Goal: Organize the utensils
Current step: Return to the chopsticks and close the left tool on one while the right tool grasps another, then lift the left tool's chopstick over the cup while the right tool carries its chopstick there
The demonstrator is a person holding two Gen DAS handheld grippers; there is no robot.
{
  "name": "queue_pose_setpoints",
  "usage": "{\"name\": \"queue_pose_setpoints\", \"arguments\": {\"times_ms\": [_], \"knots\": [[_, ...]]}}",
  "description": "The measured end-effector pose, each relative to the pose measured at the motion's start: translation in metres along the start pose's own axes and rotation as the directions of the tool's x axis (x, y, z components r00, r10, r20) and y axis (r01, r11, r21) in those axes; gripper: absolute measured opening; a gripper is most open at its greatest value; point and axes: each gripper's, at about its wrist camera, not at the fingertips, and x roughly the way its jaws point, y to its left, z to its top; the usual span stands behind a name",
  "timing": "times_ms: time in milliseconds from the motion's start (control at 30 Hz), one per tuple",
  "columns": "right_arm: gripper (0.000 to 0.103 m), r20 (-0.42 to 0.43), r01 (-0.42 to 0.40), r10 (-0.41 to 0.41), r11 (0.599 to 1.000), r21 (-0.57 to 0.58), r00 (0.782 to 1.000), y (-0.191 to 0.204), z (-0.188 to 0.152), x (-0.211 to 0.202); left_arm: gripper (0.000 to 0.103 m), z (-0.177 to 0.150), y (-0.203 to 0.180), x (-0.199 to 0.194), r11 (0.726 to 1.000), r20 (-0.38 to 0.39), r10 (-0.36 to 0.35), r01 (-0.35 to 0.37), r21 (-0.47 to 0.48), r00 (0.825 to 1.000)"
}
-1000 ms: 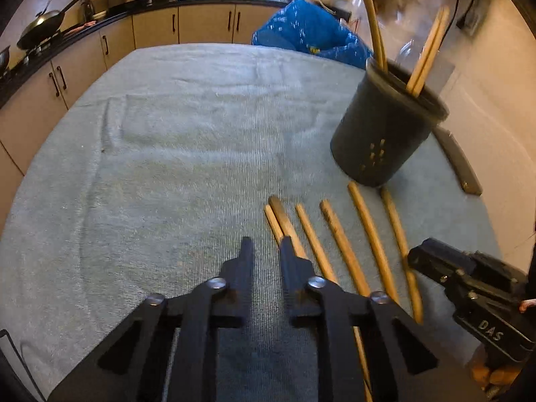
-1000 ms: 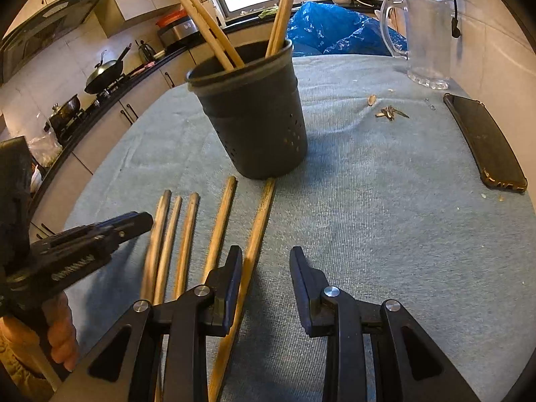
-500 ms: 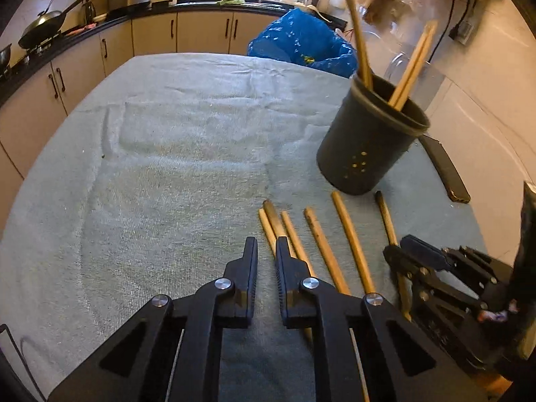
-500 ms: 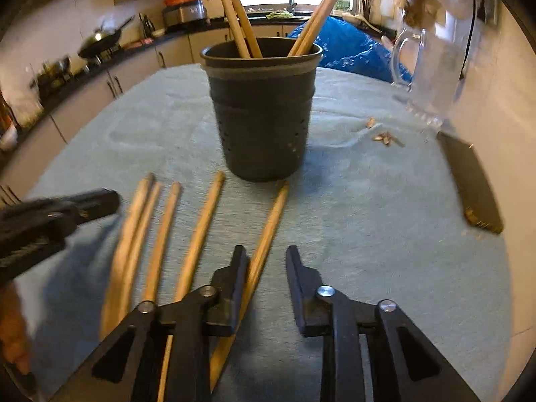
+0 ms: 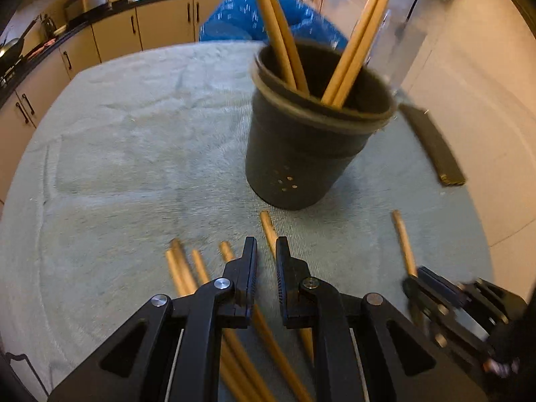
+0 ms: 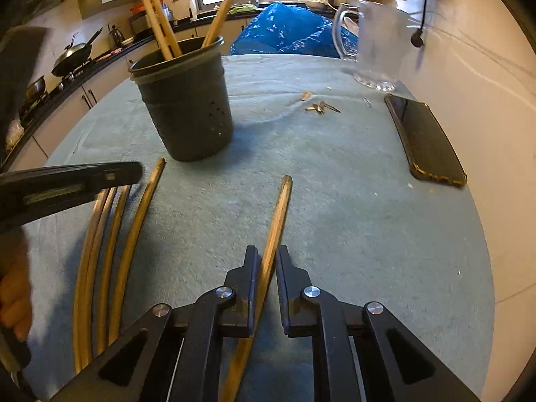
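Note:
A dark perforated utensil holder (image 5: 301, 167) (image 6: 191, 117) stands on the grey cloth with several wooden chopsticks upright in it. Several loose chopsticks (image 5: 182, 268) (image 6: 110, 251) lie side by side in front of it. My left gripper (image 5: 266, 244) hovers over them, shut, with nothing between its jaws; the right wrist view shows it at the left (image 6: 100, 177). My right gripper (image 6: 267, 251) (image 5: 415, 281) is closing its jaws on one chopstick (image 6: 279, 207) (image 5: 403, 241), which lies apart from the others, and the pads press on it.
A dark phone (image 6: 425, 140) lies by the wall on the right. A glass jug (image 6: 378, 43) and small keys (image 6: 321, 107) sit behind it. A blue bag (image 6: 288, 30) is past the table's far edge. Kitchen counters with pans run along the left.
The right jaws have narrowed onto the rightmost chopstick, which now sits apart from the rest. The left gripper has shifted right, closer to the holder, still shut.

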Motion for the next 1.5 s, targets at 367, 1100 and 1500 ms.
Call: {"name": "queue_pose_setpoints", "arguments": {"times_ms": [367, 1100, 1500], "knots": [[0.007, -0.021, -0.066, 0.067, 0.997, 0.034, 0.998, -0.016, -0.008, -0.005, 0.007, 0.002, -0.014, 0.003, 1.0, -0.037, -0.006, 0.005, -0.006, 0.999], [0.013, -0.17, -0.016, 0.006, 0.998, -0.053, 0.985, -0.026, 0.004, 0.0, 0.011, -0.029, -0.054, -0.014, 0.992, -0.131, -0.075, 0.087, 0.091, 0.989], [0.006, -0.053, -0.071, 0.073, 0.997, 0.042, 0.996, -0.036, 0.009, -0.028, 0.006, -0.038, -0.035, -0.052, 0.99, 0.023, -0.131, 0.129, 0.054, 0.991]]}}
